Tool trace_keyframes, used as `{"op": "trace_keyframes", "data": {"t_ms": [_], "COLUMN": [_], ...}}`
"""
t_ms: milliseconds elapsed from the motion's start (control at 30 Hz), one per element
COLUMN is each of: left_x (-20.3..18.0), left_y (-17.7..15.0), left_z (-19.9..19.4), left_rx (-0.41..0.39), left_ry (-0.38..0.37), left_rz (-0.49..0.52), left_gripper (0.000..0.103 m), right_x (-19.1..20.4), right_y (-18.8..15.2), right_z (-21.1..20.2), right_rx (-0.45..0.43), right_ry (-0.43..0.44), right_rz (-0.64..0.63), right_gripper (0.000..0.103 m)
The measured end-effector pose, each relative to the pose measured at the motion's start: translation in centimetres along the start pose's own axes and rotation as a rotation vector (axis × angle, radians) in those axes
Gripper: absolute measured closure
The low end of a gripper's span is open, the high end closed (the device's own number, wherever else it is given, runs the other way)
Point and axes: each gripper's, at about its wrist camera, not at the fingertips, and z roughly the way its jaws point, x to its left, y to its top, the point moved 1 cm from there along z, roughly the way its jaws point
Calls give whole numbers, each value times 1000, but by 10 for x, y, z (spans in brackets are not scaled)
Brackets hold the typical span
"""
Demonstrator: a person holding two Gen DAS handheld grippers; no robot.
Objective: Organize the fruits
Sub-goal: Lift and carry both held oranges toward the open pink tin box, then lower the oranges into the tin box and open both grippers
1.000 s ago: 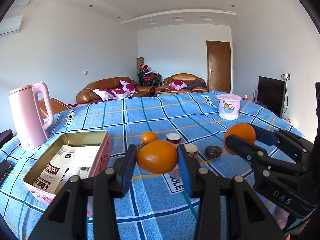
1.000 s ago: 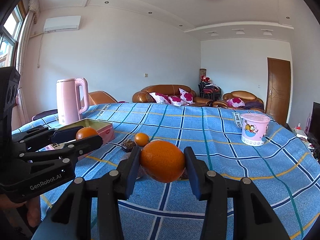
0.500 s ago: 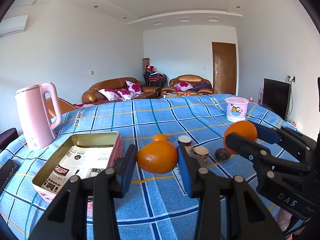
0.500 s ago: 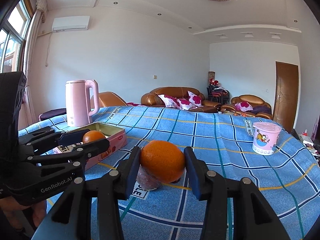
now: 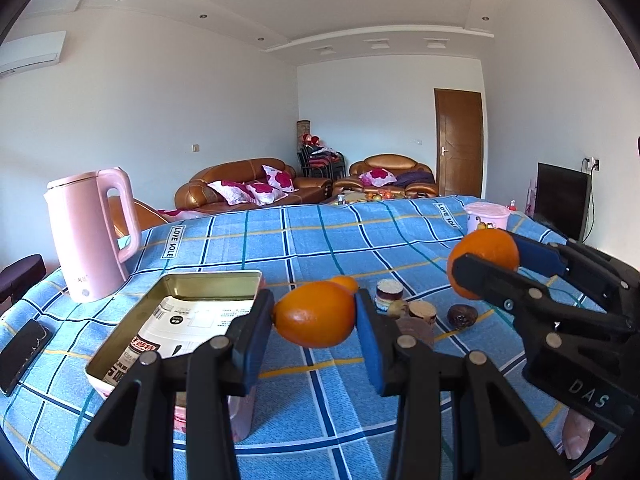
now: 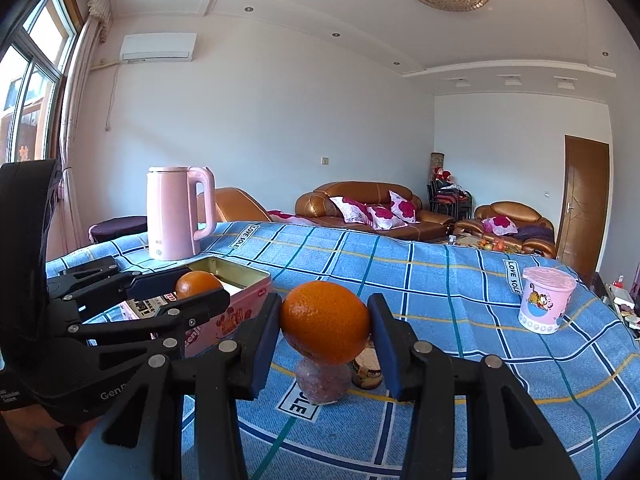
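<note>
My left gripper (image 5: 315, 316) is shut on an orange (image 5: 316, 314) and holds it above the blue checked cloth, just right of the open pink tin (image 5: 176, 312). My right gripper (image 6: 325, 324) is shut on a second orange (image 6: 325, 322), held above the cloth; it shows at the right of the left wrist view (image 5: 482, 262). The left gripper and its orange (image 6: 197, 284) show in the right wrist view, in front of the tin (image 6: 236, 304). A small orange (image 5: 346, 282) lies on the cloth behind the held one.
A pink kettle (image 5: 90, 236) stands left of the tin, and a dark phone (image 5: 24, 350) lies at the left edge. Small cut purple pieces (image 5: 390, 290) and a dark fruit (image 5: 462, 315) lie mid-table. A pink cup (image 5: 486, 218) stands far right. A wrapped purple piece (image 6: 322, 380) sits under my right gripper.
Both grippers have swung left with their oranges still held. The tin and kettle now sit nearer the middle of both views.
</note>
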Motion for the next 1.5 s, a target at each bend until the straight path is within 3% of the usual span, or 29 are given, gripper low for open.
{"op": "trace_keyframes", "data": {"t_ms": [567, 1500], "left_x": [30, 120], "left_y": [1, 2], "left_z": [6, 45], "left_rx": [17, 91], "left_ry": [50, 151], "left_rz": [-39, -79], "left_gripper": [60, 60], "right_x": [24, 83], "right_y": [20, 53], "right_z": [19, 106], "right_rx": [4, 105], "right_ry": [73, 212], "right_rz": [-50, -87], "right_gripper": [57, 57]}}
